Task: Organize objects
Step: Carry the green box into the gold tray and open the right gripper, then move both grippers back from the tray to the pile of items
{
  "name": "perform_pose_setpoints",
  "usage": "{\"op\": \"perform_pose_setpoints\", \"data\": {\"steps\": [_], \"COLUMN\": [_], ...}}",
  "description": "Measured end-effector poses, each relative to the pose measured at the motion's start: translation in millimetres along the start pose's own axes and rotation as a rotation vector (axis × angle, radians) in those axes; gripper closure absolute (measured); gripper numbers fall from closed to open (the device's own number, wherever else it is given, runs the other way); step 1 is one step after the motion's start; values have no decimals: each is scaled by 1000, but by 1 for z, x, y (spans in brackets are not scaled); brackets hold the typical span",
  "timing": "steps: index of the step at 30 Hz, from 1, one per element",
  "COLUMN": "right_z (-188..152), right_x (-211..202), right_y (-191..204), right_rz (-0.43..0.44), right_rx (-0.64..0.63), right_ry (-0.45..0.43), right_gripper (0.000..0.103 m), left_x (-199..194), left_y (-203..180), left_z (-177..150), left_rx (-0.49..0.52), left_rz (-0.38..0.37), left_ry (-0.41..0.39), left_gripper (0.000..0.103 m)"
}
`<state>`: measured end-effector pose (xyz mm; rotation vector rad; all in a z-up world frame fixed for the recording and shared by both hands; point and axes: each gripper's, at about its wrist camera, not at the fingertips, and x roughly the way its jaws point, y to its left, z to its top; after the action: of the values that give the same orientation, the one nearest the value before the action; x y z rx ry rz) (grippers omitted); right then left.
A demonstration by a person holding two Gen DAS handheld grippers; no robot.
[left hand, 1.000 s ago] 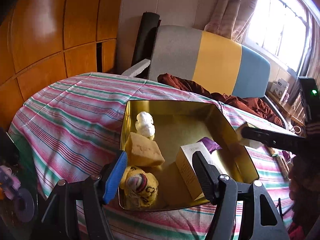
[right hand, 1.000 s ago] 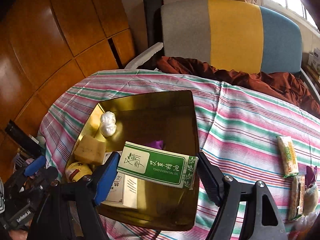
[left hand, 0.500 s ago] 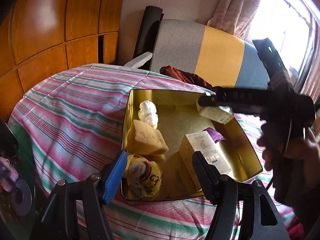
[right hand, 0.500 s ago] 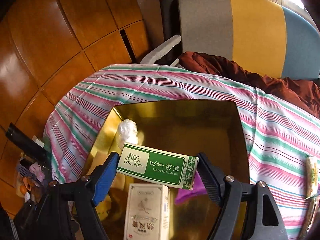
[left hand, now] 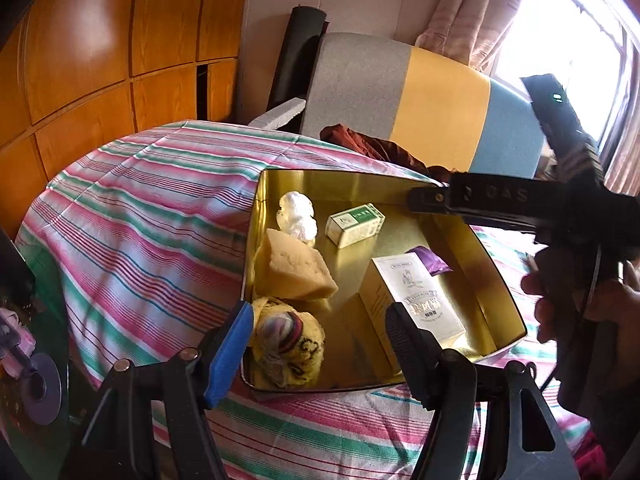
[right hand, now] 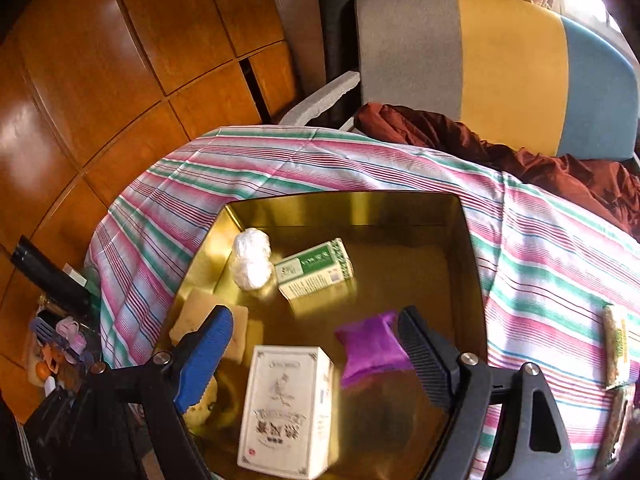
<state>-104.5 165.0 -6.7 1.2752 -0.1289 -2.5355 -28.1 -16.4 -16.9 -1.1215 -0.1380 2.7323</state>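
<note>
Tin: gold metal tin (right hand: 472, 264) sat open on the striped tabletop (right hand: 552, 280), its walls upright, seen from both wrist views (left hand: 496, 280).
Green box: small green-and-white box (right hand: 316, 270) lay on its side on the tin floor toward the far left, just beside a white plastic-wrapped lump (right hand: 252, 258); nothing gripped it. Same box in the left view (left hand: 355, 225).
White carton: tall white carton (right hand: 286, 408) stood at the near edge of the tin, between the right gripper's fingers in the picture but not touched by them.
Purple packet: purple packet (right hand: 370, 346) lay on the tin floor right of the carton.
Sponge: yellow sponge block (left hand: 294, 266) sat against the left wall, a yellow knitted ball (left hand: 286, 340) nearer.
Right gripper: right gripper (right hand: 314, 356) hovered above the tin, jaws wide apart, holding nothing.
Left gripper: left gripper (left hand: 318, 344) hung over the near edge of the tin, jaws spread wide, empty.
Tabletop, right side: snack bars in wrappers (right hand: 616, 344) lay well apart from the tin.
Background: grey, yellow and blue chair back (right hand: 500, 60) with dark red cloth (right hand: 460, 136) stood beyond the tabletop.
</note>
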Motion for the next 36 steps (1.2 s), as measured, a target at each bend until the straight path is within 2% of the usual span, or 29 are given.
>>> {"op": "perform_pose_setpoints", "data": {"steps": [9,14,21,26,31,34,36], "right_z": [-37,-62,-92,-114,-147,-179,-197], "right_x": [-56,-90,-145,-193,-231,-237,-239], "right_y": [-47,-99,-187,-253,-313,-344,-362], "right_rz": [-106,-185,-340,-460,-555,-548,-458], "right_rx": [35,130,298,439,633,808,943], "right_ry": [-72,-89,-128,-182,-257,-285,-314], "right_gripper": [16,16,16,16,16,13,13], "left_x": [-9,-10,-12,-14,-11,-5,4], "left_y": [-23,-41,-81,-119,-165,-197,-218], "left_z": [2,5,10,11,9,4,-2], "left_rx": [73,118,199,279,366,415,450], "left_rz": [-20,-43,-109,-173,-257,-311,-340], "left_ry": [-20,-24,-29,-33,-18,9,42], "left_gripper": [32,31,30,30,30,30,30]}}
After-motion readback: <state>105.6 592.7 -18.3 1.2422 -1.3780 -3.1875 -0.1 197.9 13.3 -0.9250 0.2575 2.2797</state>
